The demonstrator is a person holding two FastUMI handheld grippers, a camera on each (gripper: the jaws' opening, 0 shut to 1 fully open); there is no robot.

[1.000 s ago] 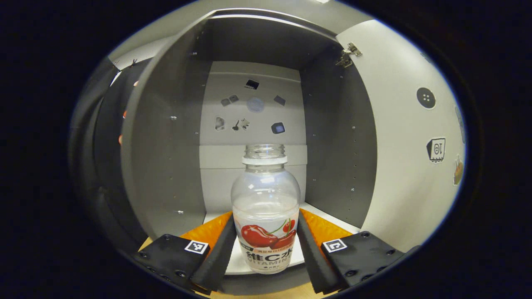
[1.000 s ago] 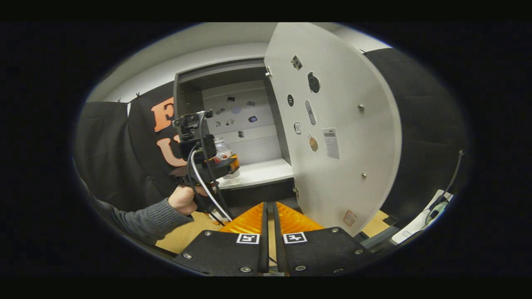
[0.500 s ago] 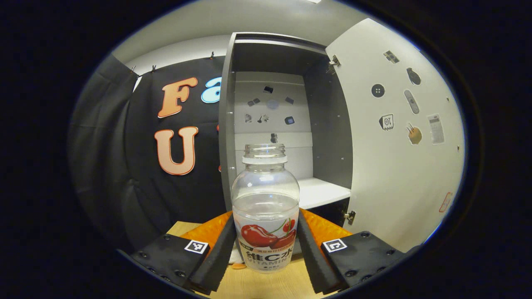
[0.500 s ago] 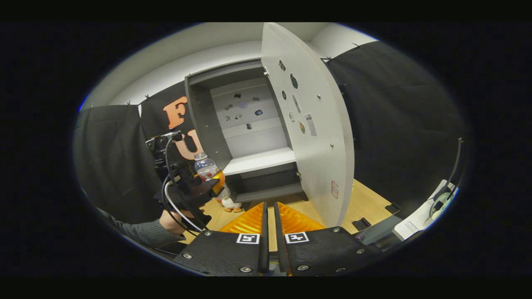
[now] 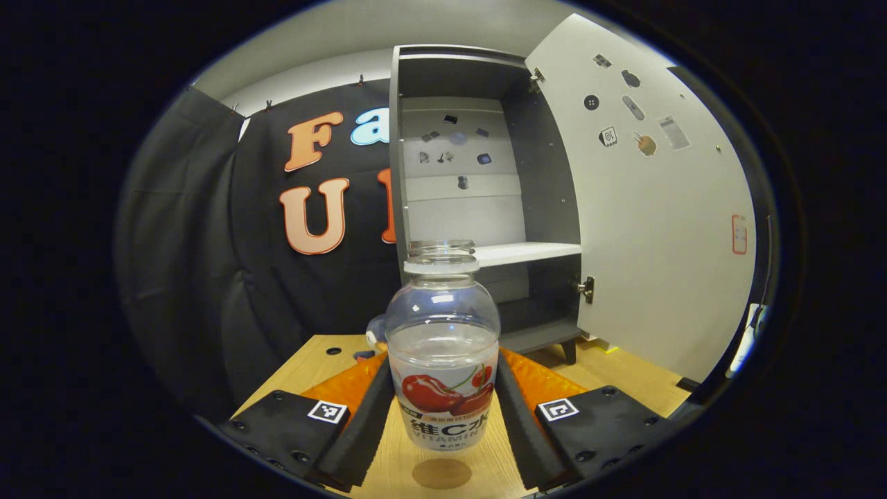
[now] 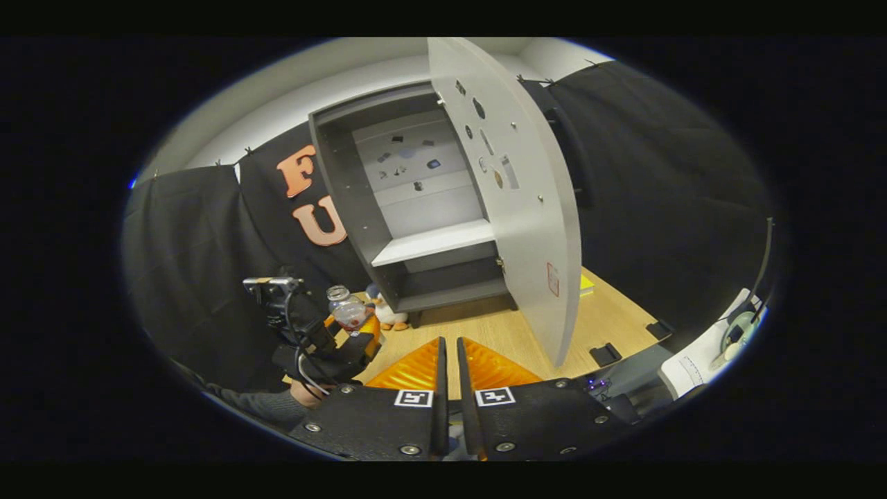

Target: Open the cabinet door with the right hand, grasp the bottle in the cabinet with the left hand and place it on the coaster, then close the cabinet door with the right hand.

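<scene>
A clear bottle with a cherry label and no cap stands upright between my left gripper's fingers, which press on both its sides. It hangs just above a round brown coaster on the wooden table. Behind it the grey cabinet stands open, its white shelf bare and its pale door swung out to the right. In the right gripper view, my right gripper is shut on nothing, in front of the door. The left gripper holds the bottle low at the left.
A small penguin toy sits on the table by the cabinet's lower left corner. Black clips and a white device lie at the right. A sleeved arm holds the left gripper.
The left gripper drew the bottle out of the cabinet, then down and back over the table to above the coaster. The right gripper backed away from the open door.
</scene>
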